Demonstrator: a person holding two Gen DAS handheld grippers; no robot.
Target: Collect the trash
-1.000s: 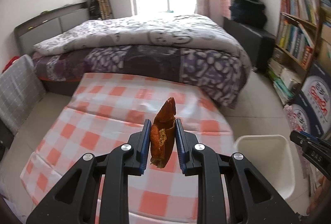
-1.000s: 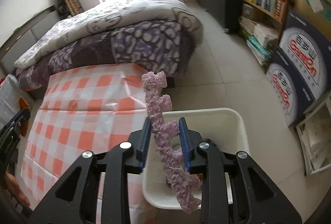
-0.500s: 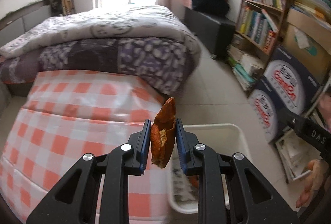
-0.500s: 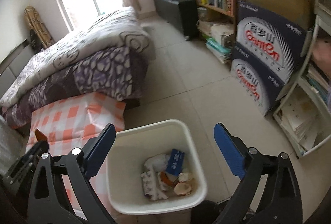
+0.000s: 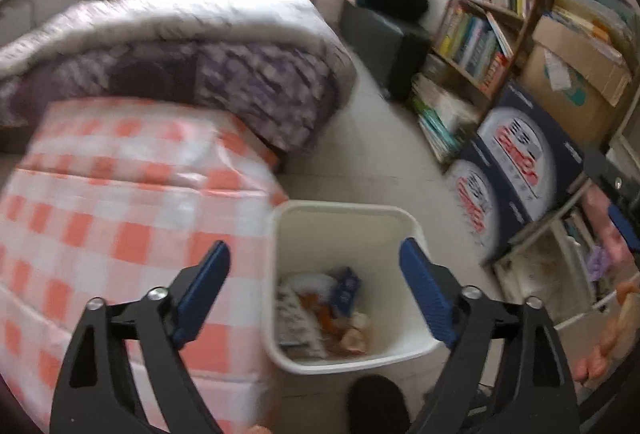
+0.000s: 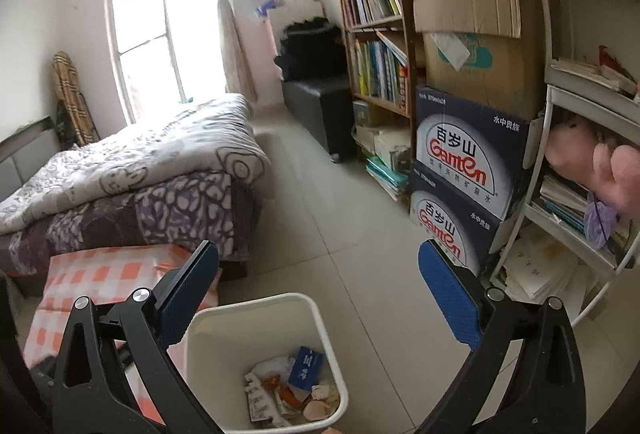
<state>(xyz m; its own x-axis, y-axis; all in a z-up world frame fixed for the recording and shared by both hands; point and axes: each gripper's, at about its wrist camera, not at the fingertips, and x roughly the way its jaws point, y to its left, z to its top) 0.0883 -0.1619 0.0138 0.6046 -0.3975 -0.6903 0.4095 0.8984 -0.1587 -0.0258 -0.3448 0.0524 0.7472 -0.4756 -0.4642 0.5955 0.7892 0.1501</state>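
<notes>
Both grippers are spread wide and carry nothing. The left gripper (image 5: 314, 276) hangs above the white waste bin (image 5: 340, 207), its opening framed between the blue pads (image 5: 426, 294). The right gripper (image 6: 318, 288) sits higher and off toward the bin's far rim (image 6: 256, 304). The collected trash (image 6: 292, 388) lies at the bin bottom: crumpled paper, a small blue carton (image 6: 306, 368), orange peel pieces and pale shell-like fragments. The drop step appears complete for both tools. To finish it well, lift each gripper straight up before swinging sideways, so the fingers clear the rim and do not tip the bin. The bin stands on the tiled floor, just beside the edge of the checked tablecloth (image 5: 120, 218), which bounds movement on the left. The stacked water cartons (image 6: 466, 161) and the white shelf rack (image 6: 576, 169) bound the right. Open floor (image 6: 320, 193) lies beyond the bin toward the bed (image 6: 132, 169). No remaining litter shows on the visible cloth.
</notes>
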